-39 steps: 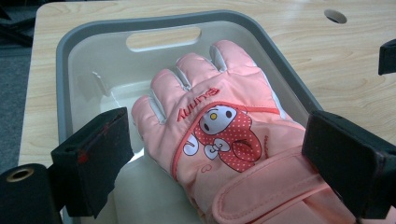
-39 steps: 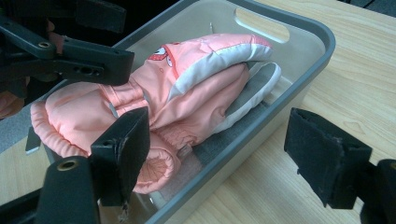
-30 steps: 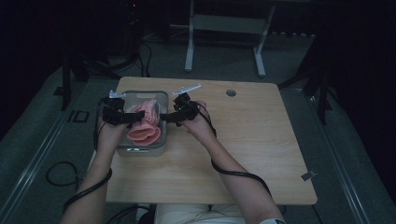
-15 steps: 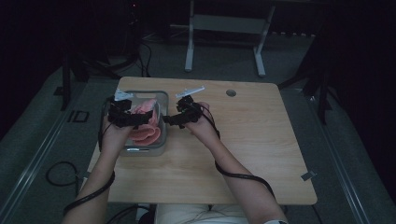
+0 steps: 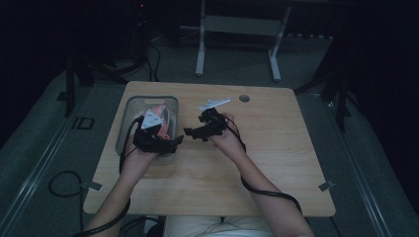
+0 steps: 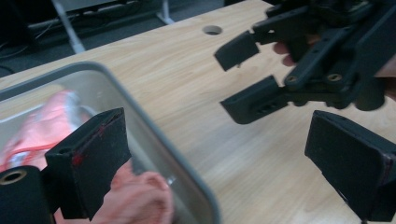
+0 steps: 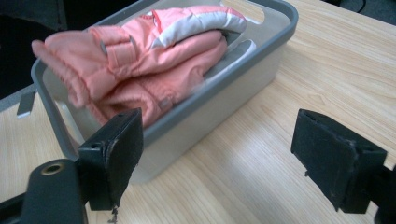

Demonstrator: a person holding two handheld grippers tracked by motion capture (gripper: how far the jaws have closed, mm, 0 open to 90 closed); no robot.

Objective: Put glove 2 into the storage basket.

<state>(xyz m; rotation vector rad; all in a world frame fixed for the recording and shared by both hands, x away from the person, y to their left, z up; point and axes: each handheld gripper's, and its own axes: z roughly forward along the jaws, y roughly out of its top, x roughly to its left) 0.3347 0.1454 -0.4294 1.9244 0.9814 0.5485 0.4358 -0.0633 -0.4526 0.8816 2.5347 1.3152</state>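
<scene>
High view: grey plastic bin (image 5: 124, 129) sits at the table's (image 5: 276, 163) far left corner with a pink padded child's jacket (image 5: 157, 118) folded inside it. Left claw (image 5: 170, 143) hangs over the bin's near right rim; right claw (image 5: 190, 133) is just beside it over bare wood, both off the jacket.

Left gripper view: left claw (image 6: 224, 158) spread wide, one jaw inside the bin over pink fabric (image 6: 51, 126), the other out over the table. Nothing pinched. Right claw (image 6: 243, 77) ahead, also spread.

Right gripper view: right claw (image 7: 219, 154) spread, empty, aimed at the bin's side wall (image 7: 219, 98). Jacket (image 7: 149, 56) piled in the bin, a cuff draped over the rim at the view's left.

Judgement: jacket looks stowed, so this reads as the release/back-off step. Next move: either lift both claws clear of the rim, or tuck the overhanging cuff in; that needs a low approach and a light pinch on the cuff only.
</scene>
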